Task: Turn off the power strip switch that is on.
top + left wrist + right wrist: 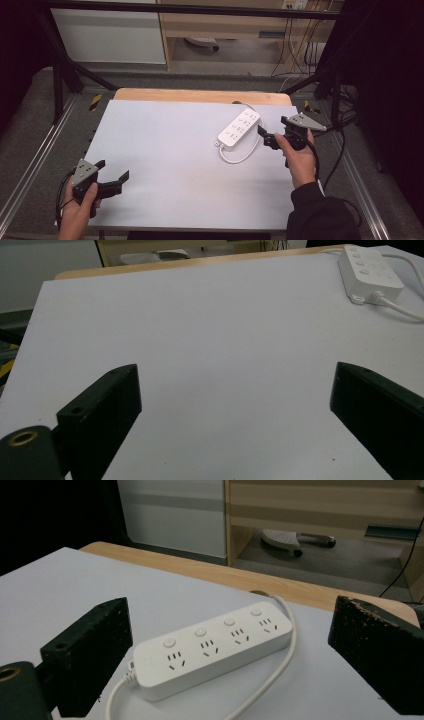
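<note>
A white four-outlet power strip (240, 129) lies on the white tabletop (170, 150) toward the back right, and its white cable (240, 159) loops round its near end. My right gripper (265, 136) is open just to the right of the strip, jaws pointing at it. In the right gripper view the strip (210, 650) lies just ahead of the open right gripper (231, 611), untouched. My left gripper (112, 170) is open near the front left edge, nothing between its jaws. In the left gripper view the left gripper (235, 372) faces bare white surface, the strip (370, 270) at far top right.
A wooden table edge (200, 95) shows behind the white sheet. Black frame posts (57, 85) and metal rails (30, 170) flank the table. A wooden shelf unit (240, 25) and hanging cables (295, 55) stand beyond it.
</note>
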